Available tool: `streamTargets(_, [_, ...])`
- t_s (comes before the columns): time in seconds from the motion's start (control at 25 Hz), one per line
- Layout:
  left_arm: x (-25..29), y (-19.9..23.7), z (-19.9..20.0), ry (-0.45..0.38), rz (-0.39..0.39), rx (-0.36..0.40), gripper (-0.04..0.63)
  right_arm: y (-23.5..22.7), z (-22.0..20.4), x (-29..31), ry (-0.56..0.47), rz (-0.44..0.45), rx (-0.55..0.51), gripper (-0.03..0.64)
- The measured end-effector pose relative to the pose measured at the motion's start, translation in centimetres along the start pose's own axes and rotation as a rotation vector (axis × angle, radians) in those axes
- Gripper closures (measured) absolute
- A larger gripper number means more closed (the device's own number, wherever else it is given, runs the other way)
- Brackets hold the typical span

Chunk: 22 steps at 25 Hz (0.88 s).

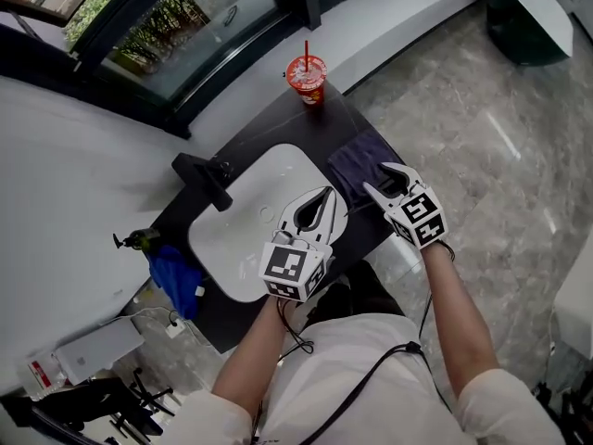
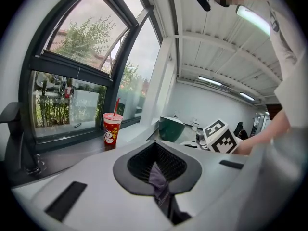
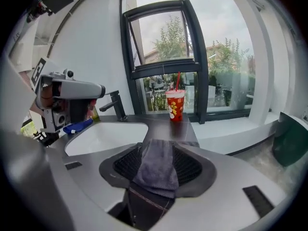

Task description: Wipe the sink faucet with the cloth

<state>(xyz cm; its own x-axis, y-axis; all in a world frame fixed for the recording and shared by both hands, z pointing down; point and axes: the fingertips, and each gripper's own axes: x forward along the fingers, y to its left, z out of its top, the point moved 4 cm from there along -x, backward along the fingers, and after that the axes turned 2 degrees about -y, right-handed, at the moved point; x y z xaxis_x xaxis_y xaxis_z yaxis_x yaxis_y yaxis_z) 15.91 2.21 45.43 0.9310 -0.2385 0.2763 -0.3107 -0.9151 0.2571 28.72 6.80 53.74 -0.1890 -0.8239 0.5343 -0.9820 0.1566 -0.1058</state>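
Observation:
A black faucet (image 1: 211, 182) stands at the far left rim of the white sink (image 1: 232, 258) in a dark counter. A grey-purple cloth (image 1: 357, 158) lies on the counter right of the sink. My right gripper (image 1: 383, 178) is open at the cloth's near edge. In the right gripper view the cloth (image 3: 156, 170) lies between the spread jaws. My left gripper (image 1: 326, 193) hovers over the sink's right side, its tips together. In the left gripper view a sliver of cloth (image 2: 159, 177) shows in the narrow slit between the jaws. I cannot tell whether it is pinched.
A red paper cup with a straw (image 1: 307, 75) stands at the counter's far end by the window. A blue rag (image 1: 176, 281) and a small bottle (image 1: 139, 241) sit left of the sink. A dark bin (image 1: 523, 17) stands on the marble floor.

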Motion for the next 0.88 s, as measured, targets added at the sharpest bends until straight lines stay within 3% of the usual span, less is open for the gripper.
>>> streamTargets(0.2, [0.7, 0.2, 0.1, 0.016, -0.011, 0.017, 0.603, -0.6, -1.5, 2.4, 0.097, 0.009, -0.032, 0.37])
streamTargets(0.52, [-0.4, 0.9, -0.2, 0.036, 0.013, 0.01, 0.603, -1.6, -3.2, 5.6, 0.24, -0.005, -0.134, 0.367])
streamTargets(0.72, [-0.9, 1.5, 0.0, 0.034, 0.033, 0.009, 0.603, -1.6, -4.6, 6.0, 0.288, -0.002, -0.116, 0.367])
streamTargets(0.84, [-1.0, 1.7, 0.0, 0.031, 0.04, 0.007, 0.603, -1.4, -4.4, 6.3, 0.309, 0.005, -0.121, 0.413])
streamTargets(0.88, [-1.1, 1.7, 0.0, 0.031, 0.041, 0.006, 0.603, -1.4, -4.3, 6.4, 0.318, 0.005, -0.124, 0.472])
